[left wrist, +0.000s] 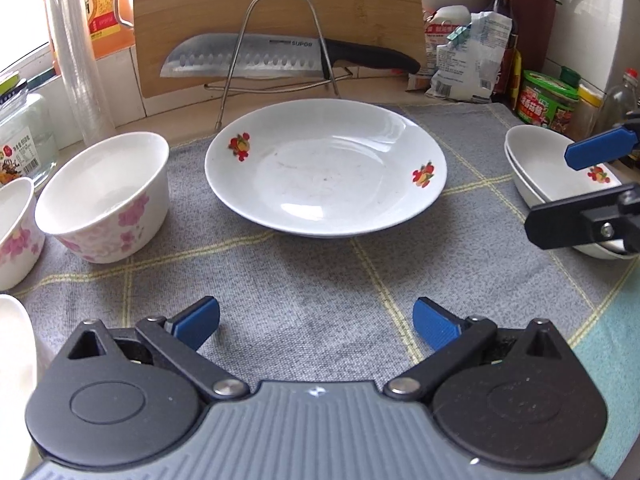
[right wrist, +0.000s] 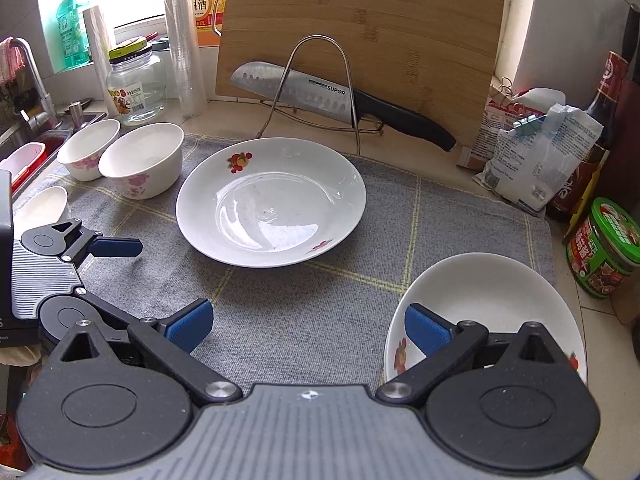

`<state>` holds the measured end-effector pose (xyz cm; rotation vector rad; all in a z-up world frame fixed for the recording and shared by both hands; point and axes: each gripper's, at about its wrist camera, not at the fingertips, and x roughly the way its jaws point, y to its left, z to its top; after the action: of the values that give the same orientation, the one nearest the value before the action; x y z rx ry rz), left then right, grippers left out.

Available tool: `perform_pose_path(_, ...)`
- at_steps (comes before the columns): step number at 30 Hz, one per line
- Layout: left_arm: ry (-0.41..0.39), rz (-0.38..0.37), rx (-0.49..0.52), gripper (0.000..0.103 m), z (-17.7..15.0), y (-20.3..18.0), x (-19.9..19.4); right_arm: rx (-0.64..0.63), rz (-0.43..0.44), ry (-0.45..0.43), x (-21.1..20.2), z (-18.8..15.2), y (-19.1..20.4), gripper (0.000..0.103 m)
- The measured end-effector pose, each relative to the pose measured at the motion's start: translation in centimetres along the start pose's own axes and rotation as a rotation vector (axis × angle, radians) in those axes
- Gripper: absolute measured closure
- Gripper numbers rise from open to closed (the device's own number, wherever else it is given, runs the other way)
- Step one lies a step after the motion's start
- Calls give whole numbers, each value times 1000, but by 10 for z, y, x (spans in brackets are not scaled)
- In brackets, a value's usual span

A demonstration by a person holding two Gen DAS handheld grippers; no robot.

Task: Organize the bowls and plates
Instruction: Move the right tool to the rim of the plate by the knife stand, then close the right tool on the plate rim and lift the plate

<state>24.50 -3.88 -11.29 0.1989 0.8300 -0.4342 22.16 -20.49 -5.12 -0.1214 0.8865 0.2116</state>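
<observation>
**Step in hand: approach to the centre plate**

Both my tools are empty. My left gripper (left wrist: 316, 322) has its fingers spread wide above the cloth (left wrist: 304, 280); my right gripper (right wrist: 308, 326) is spread likewise. The plate (left wrist: 326, 168) lies straight ahead of the left gripper, untouched. Stacked plates (right wrist: 486, 304) sit under my right finger. Two bowls (right wrist: 142, 160) stand far left. Next move, as I judge it: advance, straddle the plate's near rim, then close.

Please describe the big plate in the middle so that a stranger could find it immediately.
Start at the wooden cutting board leaning upright at the back, with a knife before it. On the grey cloth just in front lies the plate: wide, shallow, white, alone, with red fruit prints on its rim, unlike the deeper pink-flowered bowls beside it.
</observation>
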Motion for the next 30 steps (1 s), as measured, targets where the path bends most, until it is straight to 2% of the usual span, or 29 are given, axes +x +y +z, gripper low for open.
perform_pose_path(4,-4,31,-20,0,1,-5,5,-63,53,-5,9,11,-14,0)
perform_pose_path(12,1,85,-81,0,13,-9,16,-103,176,40,44,36,-44,0)
perform_pose_path(19,3,93,-90,0,22,-12,24,-118,236,93,74,54,-50,0)
perform_pose_path(30,-16,92,-90,0,21,-13,24,-107,282,203,121,78,-56,0)
